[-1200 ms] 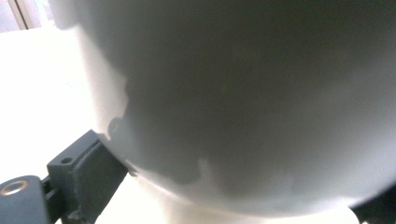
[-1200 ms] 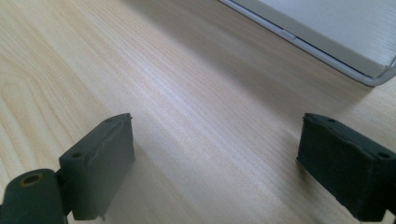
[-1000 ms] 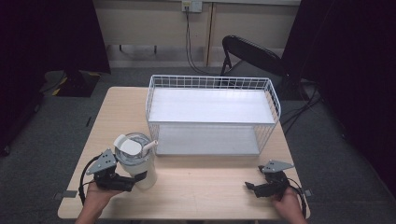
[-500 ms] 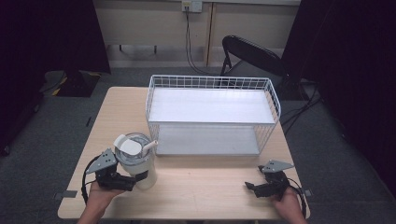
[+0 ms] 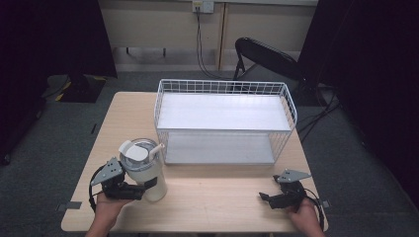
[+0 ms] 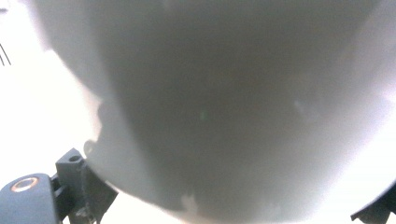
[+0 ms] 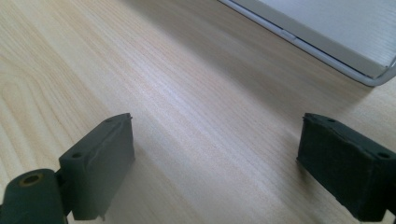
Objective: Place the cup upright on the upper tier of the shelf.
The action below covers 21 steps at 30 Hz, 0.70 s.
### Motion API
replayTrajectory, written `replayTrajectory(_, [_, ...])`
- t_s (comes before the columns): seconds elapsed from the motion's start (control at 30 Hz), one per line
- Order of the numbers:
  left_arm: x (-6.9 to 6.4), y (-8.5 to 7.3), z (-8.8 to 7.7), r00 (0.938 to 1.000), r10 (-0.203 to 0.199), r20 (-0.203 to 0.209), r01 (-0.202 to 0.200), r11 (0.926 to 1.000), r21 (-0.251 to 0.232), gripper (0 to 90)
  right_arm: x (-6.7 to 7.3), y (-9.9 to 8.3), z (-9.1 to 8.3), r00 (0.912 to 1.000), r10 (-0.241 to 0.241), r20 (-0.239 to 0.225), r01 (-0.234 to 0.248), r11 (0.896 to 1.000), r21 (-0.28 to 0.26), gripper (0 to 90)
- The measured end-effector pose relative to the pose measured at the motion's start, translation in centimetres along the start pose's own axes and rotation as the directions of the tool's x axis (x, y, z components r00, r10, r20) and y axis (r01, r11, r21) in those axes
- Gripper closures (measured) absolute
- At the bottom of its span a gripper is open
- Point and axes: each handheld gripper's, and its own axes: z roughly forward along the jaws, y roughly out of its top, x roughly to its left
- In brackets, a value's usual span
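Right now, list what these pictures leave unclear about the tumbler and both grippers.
- Tumbler: the left gripper view sits so near its wall that it is a grey blur, with no detail.
- Left gripper: the high view has the tumbler covering its jaw tips, so contact is uncertain.
- Right gripper: the bottom edge cuts off its body; jaws stand apart.

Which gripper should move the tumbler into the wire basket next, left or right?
Left. The left gripper already has its jaws around the white tumbler, which looms close in its own view. The right gripper sits open over bare table, well away from it.
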Motion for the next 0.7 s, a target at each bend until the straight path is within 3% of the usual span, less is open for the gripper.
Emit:
replayTrajectory(0.07, [0.0,0.2,0.0,0.9997,-0.024,-0.005,0.024,0.9996,0.012,9.1,0.0,0.0,0.0,1.0,0.0,0.0,0.0,1.0,0.0,10.1])
replayTrajectory(0.27, [-0.5,1.5,0.1,0.9999,-0.01,-0.005,0.011,0.9997,0.023,9.1,0.0,0.0,0.0,1.0,0.0,0.0,0.0,1.0,0.0,10.1])
replayTrajectory(0.4, [-0.8,2.6,0.3,0.9997,-0.02,-0.014,0.02,0.9998,-0.002,9.1,0.0,0.0,0.0,1.0,0.0,0.0,0.0,1.0,0.0,10.1])
replayTrajectory(0.7, [-1.3,4.7,0.9,0.9995,-0.008,-0.029,0.009,0.9993,0.035,9.2,0.0,0.0,0.0,1.0,0.0,0.0,0.0,1.0,0.0,10.0])
